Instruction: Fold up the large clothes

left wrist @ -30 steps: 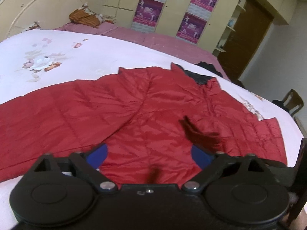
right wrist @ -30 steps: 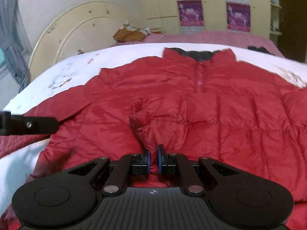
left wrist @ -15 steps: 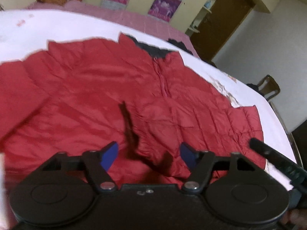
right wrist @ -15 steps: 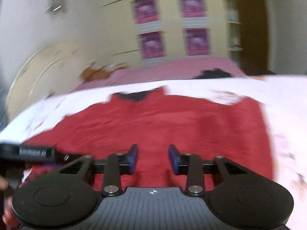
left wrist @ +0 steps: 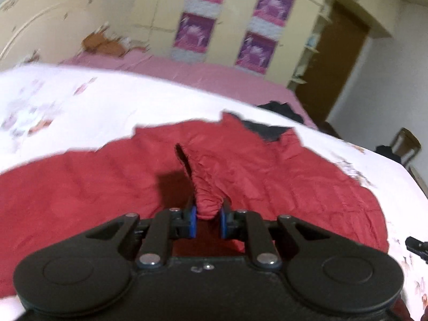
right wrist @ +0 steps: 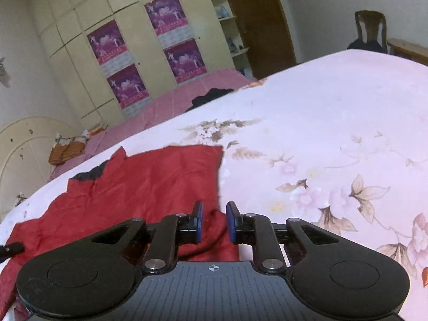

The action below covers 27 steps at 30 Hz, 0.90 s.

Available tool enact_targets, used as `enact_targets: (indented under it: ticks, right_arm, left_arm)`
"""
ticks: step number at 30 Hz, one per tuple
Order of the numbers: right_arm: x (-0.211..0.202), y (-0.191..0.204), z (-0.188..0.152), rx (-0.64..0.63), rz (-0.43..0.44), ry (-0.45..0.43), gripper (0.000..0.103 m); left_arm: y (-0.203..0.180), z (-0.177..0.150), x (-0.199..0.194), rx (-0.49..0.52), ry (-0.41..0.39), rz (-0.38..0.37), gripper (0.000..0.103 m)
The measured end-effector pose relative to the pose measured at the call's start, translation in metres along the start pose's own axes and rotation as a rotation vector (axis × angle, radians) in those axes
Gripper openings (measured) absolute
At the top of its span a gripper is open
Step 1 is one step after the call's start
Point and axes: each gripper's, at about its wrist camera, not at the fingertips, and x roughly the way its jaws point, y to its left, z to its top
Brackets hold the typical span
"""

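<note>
The jacket [left wrist: 267, 187] is quilted red cloth with a slight sheen. The bedsheet [right wrist: 334, 133] is matt floral cloth. The wardrobe [right wrist: 88, 26] is glossy.

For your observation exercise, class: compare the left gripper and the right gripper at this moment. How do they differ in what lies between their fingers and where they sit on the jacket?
The left gripper is closing with a bunched sleeve cuff of the red jacket between its fingers; the right gripper is closing with only flat fabric at the jacket's edge in its gap.
The left gripper sits over the jacket's middle; the right gripper sits at its side edge, beside the floral bedsheet.
Both have blue pads.
</note>
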Motion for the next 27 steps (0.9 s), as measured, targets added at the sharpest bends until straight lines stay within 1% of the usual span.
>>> enact_targets:
  ticks: [2,3,5,8,10,11,12,13,14,16,17,18,19,20,21,22,23,24,25,27]
  right_arm:
    - [0.001,0.002,-0.001,-0.013,0.010,0.011,0.018]
    - [0.004,0.005,-0.003,-0.022,0.015,0.016,0.012]
    - [0.011,0.010,-0.002,-0.036,0.033,0.028,0.005]
    - [0.021,0.021,-0.003,-0.077,0.050,0.025,0.004]
    - [0.034,0.028,-0.003,-0.124,0.042,0.030,0.004]
    - [0.045,0.029,-0.004,-0.148,0.024,0.052,0.004]
    - [0.057,0.030,-0.007,-0.167,0.002,0.092,0.004]
    - [0.075,0.029,-0.011,-0.184,-0.025,0.167,0.003]
    - [0.082,0.027,-0.014,-0.185,-0.027,0.176,0.000]
    - [0.081,0.027,-0.009,-0.192,-0.022,0.183,0.000]
    - [0.075,0.026,-0.006,-0.183,-0.017,0.169,0.000]
    - [0.068,0.025,-0.003,-0.171,-0.005,0.142,0.000]
    - [0.060,0.024,0.000,-0.162,0.008,0.116,0.000]
    - [0.054,0.023,0.004,-0.161,0.014,0.088,0.000]
    - [0.050,0.023,0.009,-0.166,0.021,0.059,0.000]
    - [0.049,0.024,0.014,-0.168,0.030,0.038,0.000]
    - [0.051,0.026,0.019,-0.165,0.040,0.026,0.000]
    - [0.056,0.028,0.024,-0.161,0.046,0.026,0.000]
    - [0.064,0.031,0.029,-0.162,0.050,0.029,0.000]
    - [0.084,0.036,0.032,-0.189,0.046,0.039,0.000]
  left_arm:
    - [0.002,-0.006,0.004,0.009,0.020,0.008,0.016]
    - [-0.001,-0.009,0.005,0.015,0.029,0.010,0.016]
    - [-0.004,-0.014,0.011,0.011,0.043,0.006,0.016]
    - [-0.008,-0.018,0.019,0.009,0.053,0.013,0.016]
    - [-0.006,-0.021,0.019,0.004,0.053,0.018,0.016]
    - [-0.006,-0.021,0.020,0.006,0.056,0.022,0.016]
    - [-0.005,-0.022,0.021,0.009,0.062,0.027,0.016]
    - [-0.004,-0.024,0.022,0.016,0.071,0.034,0.016]
    - [-0.004,-0.025,0.023,0.021,0.078,0.036,0.016]
    - [-0.003,-0.025,0.023,0.039,0.094,0.030,0.018]
    - [-0.002,-0.023,0.020,0.055,0.103,0.030,0.023]
    - [-0.001,-0.021,0.013,0.063,0.084,0.049,0.034]
    - [-0.001,-0.017,0.003,0.075,0.037,0.088,0.054]
    - [-0.002,-0.015,-0.008,0.096,-0.023,0.116,0.061]
    - [-0.005,-0.011,-0.017,0.114,-0.080,0.123,0.063]
    - [-0.009,-0.007,-0.019,0.127,-0.099,0.102,0.059]
    - [-0.014,-0.003,-0.016,0.142,-0.098,0.071,0.055]
    - [-0.022,-0.001,-0.009,0.166,-0.088,0.042,0.047]
    - [-0.031,0.001,0.001,0.202,-0.072,0.024,0.043]
    - [-0.041,0.000,0.025,0.246,-0.048,0.024,0.044]
